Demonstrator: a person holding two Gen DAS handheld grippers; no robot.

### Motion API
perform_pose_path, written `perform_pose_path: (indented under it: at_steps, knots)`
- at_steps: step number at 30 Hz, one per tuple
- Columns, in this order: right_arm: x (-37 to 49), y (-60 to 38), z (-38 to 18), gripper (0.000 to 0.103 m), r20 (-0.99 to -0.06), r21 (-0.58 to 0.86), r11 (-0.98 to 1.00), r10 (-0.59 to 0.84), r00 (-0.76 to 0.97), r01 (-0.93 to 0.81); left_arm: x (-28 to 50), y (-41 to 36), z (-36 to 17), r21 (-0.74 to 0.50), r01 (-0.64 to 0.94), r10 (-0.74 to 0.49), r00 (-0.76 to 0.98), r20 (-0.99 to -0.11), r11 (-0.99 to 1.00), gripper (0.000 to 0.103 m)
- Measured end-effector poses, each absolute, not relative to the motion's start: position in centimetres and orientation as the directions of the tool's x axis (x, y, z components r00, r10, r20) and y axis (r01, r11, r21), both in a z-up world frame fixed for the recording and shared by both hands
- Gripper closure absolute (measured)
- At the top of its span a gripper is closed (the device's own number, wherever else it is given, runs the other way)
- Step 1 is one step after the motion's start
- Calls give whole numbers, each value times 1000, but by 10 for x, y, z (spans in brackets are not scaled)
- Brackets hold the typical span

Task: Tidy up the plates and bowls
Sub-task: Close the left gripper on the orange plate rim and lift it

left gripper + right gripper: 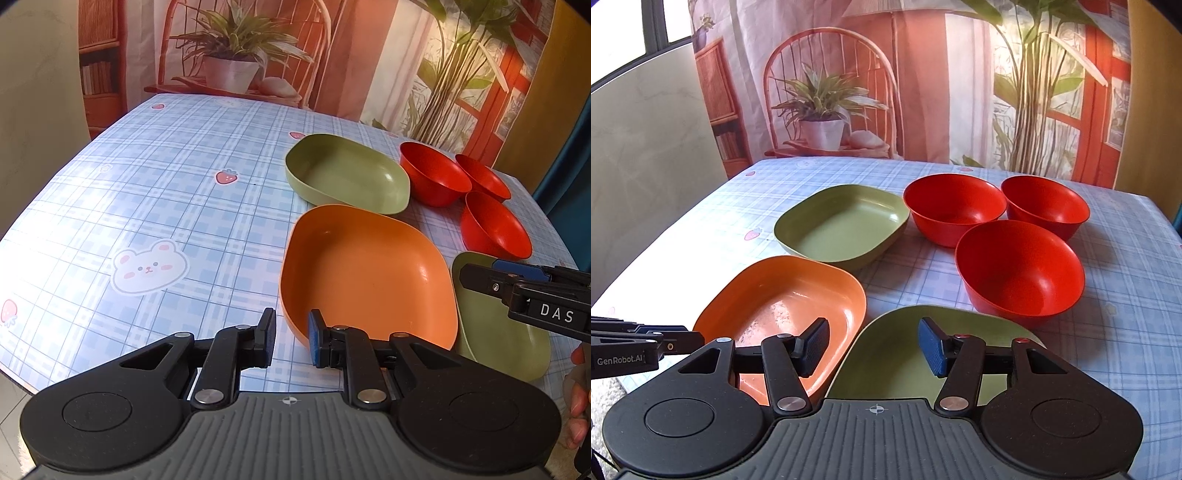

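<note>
An orange plate (365, 273) (783, 306) lies near the table's front. A green plate (347, 171) (842, 221) lies behind it, and a second green plate (498, 343) (897, 354) lies to its right. Three red bowls (432, 173) (482, 175) (495, 227) (955, 206) (1047, 205) (1019, 267) stand at the back right. My left gripper (291, 338) is open, its jaws either side of the orange plate's near left rim. My right gripper (873, 349) is open over the near green plate's left rim; it also shows in the left wrist view (480, 277).
The table (147, 206) has a blue checked cloth with bear and strawberry prints. A printed backdrop with a chair and plants (827, 110) hangs behind the far edge. The table's right edge (1167, 229) lies close behind the bowls.
</note>
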State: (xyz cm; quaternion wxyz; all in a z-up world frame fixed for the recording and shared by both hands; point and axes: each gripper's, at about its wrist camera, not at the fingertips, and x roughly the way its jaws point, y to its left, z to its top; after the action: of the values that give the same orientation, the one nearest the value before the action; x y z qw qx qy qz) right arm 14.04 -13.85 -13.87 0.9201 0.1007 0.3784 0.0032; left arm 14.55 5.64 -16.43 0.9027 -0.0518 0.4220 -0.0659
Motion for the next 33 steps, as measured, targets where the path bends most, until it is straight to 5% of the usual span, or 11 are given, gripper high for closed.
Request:
perform_pose_path:
  at_steps: [11,19,24,33]
  knots:
    - [146,-122,-136,60,-689,165,986,105,717,14,147,64,-171,-171,35,-157,613,-774,985,83]
    - [150,-115,-139,92,-695,148,989,109,711,-7,147,67,-176,-197,30,-176,599,-782,980,83]
    - [152,-112,-139,93,-691,140,990,116,714,-25,148,67,-179,-214,40,-196,589,-784,976,91]
    - [164,-107,-145,94,-707,99,995,93,701,-33,146,67,-175,-214,38,-192,610,-769,976,91]
